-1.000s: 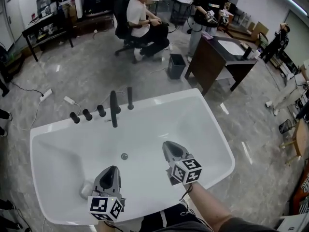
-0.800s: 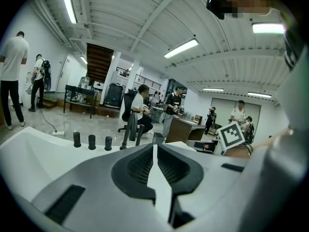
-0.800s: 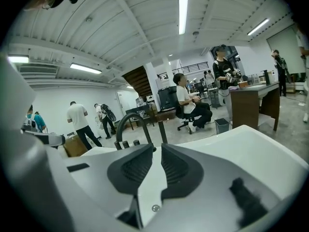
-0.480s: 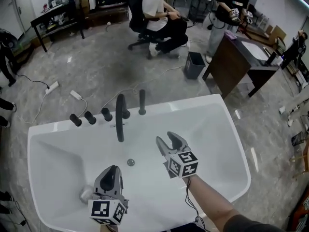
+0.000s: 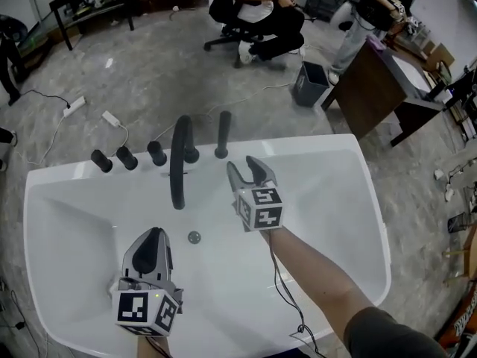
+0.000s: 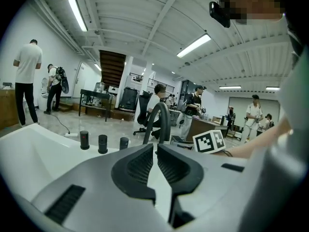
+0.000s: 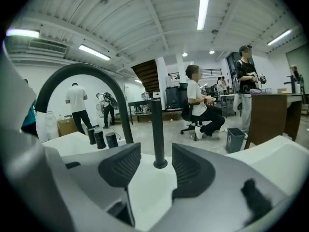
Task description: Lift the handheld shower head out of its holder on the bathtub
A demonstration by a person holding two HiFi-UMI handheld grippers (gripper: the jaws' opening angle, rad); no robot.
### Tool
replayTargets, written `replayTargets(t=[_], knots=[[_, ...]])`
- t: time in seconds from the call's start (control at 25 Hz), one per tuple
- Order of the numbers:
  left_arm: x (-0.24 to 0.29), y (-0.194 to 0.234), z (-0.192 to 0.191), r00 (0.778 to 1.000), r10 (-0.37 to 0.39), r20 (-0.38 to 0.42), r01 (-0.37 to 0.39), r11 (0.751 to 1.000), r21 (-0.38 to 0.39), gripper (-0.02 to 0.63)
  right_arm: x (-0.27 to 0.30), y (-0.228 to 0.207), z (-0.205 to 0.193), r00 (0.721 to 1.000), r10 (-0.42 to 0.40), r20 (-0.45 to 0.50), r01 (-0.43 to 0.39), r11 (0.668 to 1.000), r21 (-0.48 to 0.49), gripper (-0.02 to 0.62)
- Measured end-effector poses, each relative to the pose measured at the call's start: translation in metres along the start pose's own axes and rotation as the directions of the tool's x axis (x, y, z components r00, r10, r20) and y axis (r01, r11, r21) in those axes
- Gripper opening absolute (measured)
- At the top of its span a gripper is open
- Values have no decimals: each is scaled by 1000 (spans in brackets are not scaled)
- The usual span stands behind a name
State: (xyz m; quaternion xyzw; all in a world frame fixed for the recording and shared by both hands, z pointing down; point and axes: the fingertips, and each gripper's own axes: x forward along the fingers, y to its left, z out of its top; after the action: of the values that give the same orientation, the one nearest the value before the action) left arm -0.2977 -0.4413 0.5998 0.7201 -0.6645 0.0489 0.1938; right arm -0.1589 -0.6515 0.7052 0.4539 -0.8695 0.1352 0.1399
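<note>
The handheld shower head [image 5: 222, 133] is a slim black wand that stands upright in its holder on the far rim of the white bathtub [image 5: 350, 200]. In the right gripper view the shower head [image 7: 157, 127] rises straight ahead, framed by the two jaws. My right gripper [image 5: 250, 170] hovers over the tub a short way in front of it, not touching. Its jaws have just been opening, and nothing is between them. My left gripper [image 5: 153, 236] hangs lower over the basin with its pads [image 6: 140, 166] together and empty.
A black arched spout [image 5: 177, 162] stands just left of the shower head, with three black knobs [image 5: 127, 157] further left on the rim. The drain [image 5: 194, 237] lies in the tub floor. Beyond the tub are a bin [image 5: 309, 83], a brown desk [image 5: 380, 88], a seated person [image 5: 261, 6] and floor cables [image 5: 74, 104].
My right gripper has moved forward toward the far rim and gone from shut to open. The left gripper has also moved forward over the basin, still shut.
</note>
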Motion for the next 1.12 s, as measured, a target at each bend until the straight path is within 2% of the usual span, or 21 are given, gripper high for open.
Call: replayTargets(t=[0.2,0.4,0.52,0.68,0.84,1.04,1.12], knots=[[13,9,1,1000,3,1,-3,999,32,35,43,-4,-5,1000,6,1,-6,1000,-17,213],[21,19,5,1000,18,22,-19,997,80,35,70,-3,-6,1000,-5,13,5,1000,15,213],[28,25,4,1000,16,24,-17,997,70,35,82,-1,-5,1000,2,15,-2,1000,-15,212],[33,33,0,1000,21,23,-22,998,60,35,98,1,-8,1000,11,1,-11,1000,-4,209],[36,36,-9,1000,20,12,-21,999,49,35,110,0,-13,1000,12,-11,-13,999,-51,206],[35,38,-11,1000,8,8,-8,999,45,35,122,-4,-2,1000,3,22,-2,1000,-18,204],[34,39,-11,1000,4,5,-4,998,63,35,126,-3,-1,1000,0,11,1,999,-39,201]])
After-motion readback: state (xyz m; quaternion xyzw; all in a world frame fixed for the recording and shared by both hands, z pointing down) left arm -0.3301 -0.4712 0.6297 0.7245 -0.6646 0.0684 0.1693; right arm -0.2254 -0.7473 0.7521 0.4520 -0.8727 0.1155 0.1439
